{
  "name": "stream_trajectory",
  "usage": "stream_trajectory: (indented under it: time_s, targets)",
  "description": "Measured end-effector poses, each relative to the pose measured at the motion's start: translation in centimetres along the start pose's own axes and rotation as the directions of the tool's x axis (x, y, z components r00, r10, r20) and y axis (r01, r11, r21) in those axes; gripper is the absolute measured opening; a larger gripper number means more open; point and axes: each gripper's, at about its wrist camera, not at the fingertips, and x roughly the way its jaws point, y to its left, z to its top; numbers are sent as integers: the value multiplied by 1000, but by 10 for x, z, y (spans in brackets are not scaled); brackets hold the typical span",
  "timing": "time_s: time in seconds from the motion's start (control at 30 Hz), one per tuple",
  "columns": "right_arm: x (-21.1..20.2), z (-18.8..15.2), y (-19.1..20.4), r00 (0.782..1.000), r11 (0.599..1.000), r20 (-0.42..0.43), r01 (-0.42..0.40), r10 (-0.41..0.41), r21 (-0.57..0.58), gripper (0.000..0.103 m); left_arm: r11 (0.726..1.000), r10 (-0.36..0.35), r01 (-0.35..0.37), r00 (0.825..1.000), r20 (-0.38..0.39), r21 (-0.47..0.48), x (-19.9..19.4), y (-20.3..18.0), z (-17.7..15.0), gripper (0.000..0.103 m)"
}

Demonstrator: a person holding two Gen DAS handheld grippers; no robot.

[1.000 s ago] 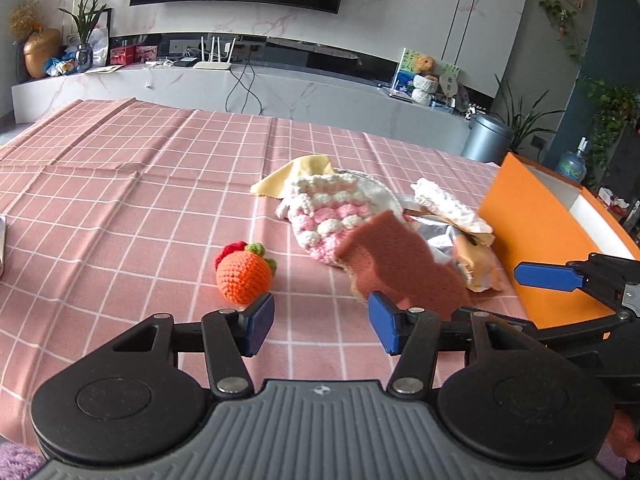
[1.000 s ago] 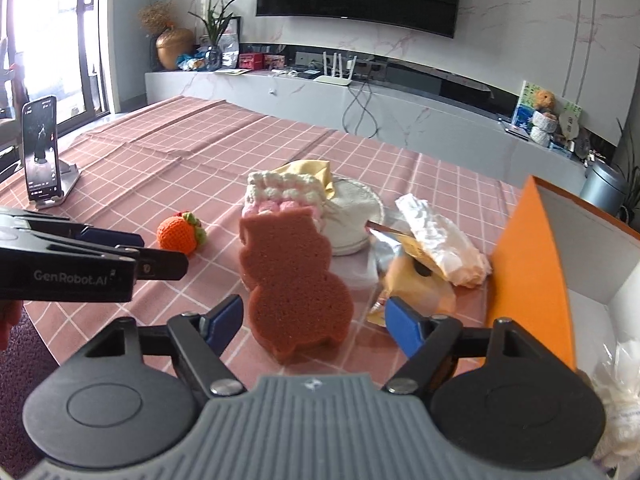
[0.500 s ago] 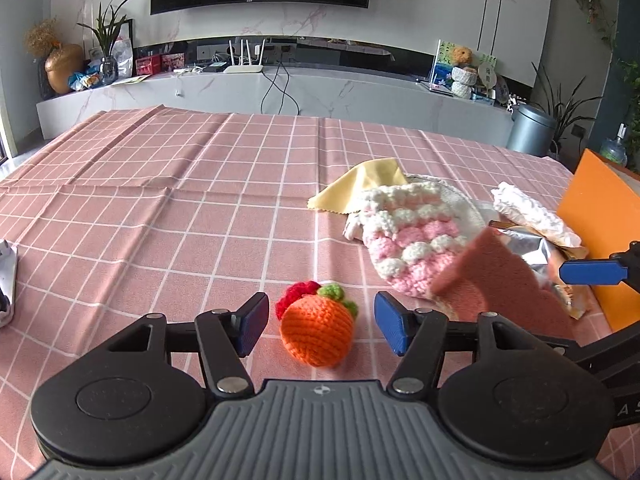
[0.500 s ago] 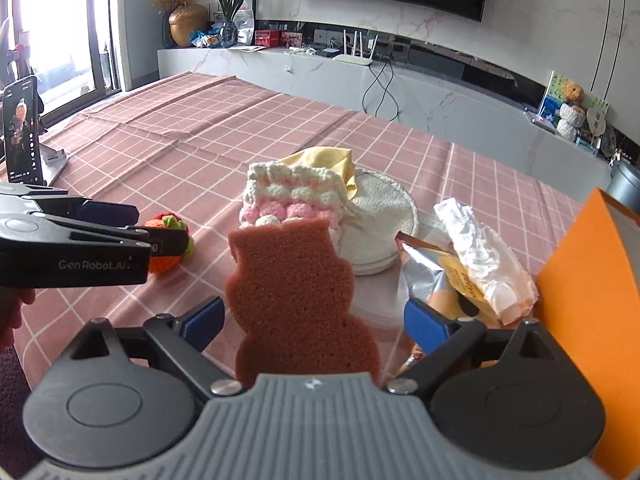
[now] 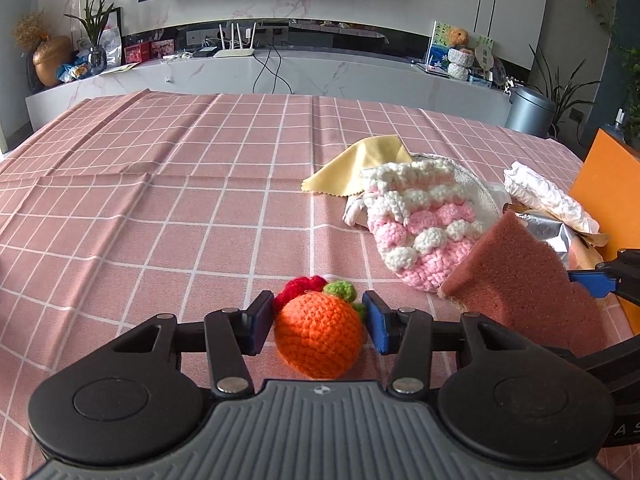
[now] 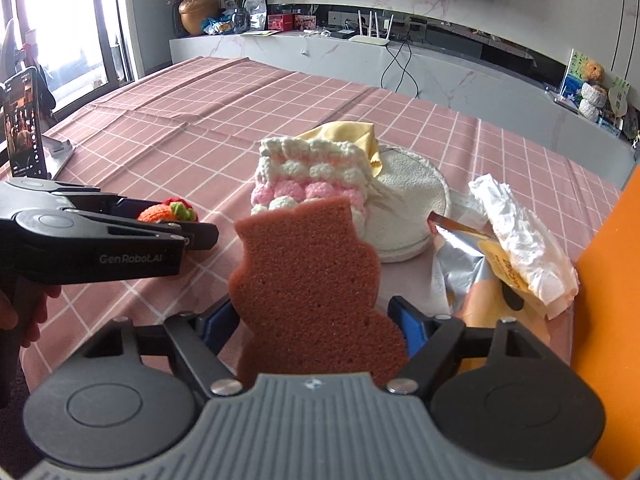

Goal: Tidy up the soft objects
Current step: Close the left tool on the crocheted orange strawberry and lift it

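An orange crochet fruit [image 5: 320, 340] with a red and green top sits on the pink checked tablecloth [image 5: 160, 208]. My left gripper [image 5: 319, 322] straddles it, jaws closing, both blue pads against its sides. The fruit [image 6: 168, 210] also shows in the right wrist view, behind the left gripper's fingers [image 6: 192, 234]. A brown bear-shaped sponge [image 6: 308, 280] stands tilted up off the cloth. My right gripper [image 6: 316, 328] grips its lower lobe, jaws closing on it. In the left wrist view the sponge [image 5: 520, 284] rises at the right. A pink-and-white crochet pouch [image 5: 420, 232] lies beyond.
A yellow cloth [image 5: 360, 168] and a round white pad [image 6: 408, 208] lie under the pouch [image 6: 312, 176]. A foil packet [image 6: 468, 276] and a crumpled white wrapper [image 6: 520, 240] lie beside an orange box [image 6: 612, 280] at the right. A phone on a stand [image 6: 22, 120] is at far left.
Both grippers came forward and down. The crochet fruit went from left of the left jaws to between them, and they narrowed. The sponge went from lying flat to tilted up in the right jaws.
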Motion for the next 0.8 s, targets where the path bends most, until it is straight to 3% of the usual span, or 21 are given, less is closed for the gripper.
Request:
stream_trajectory:
  time_s: [0.57, 0.8]
  targets:
    - [-19, -1, 7, 999, 1000, 51, 16, -15, -25, 69, 1000, 3, -3, 1000, 30, 1, -22, -12, 1, 50]
    - [-43, -2, 0, 997, 999, 76, -30, 27, 43, 69, 1000, -30, 30, 998, 50, -8, -43, -22, 2, 50]
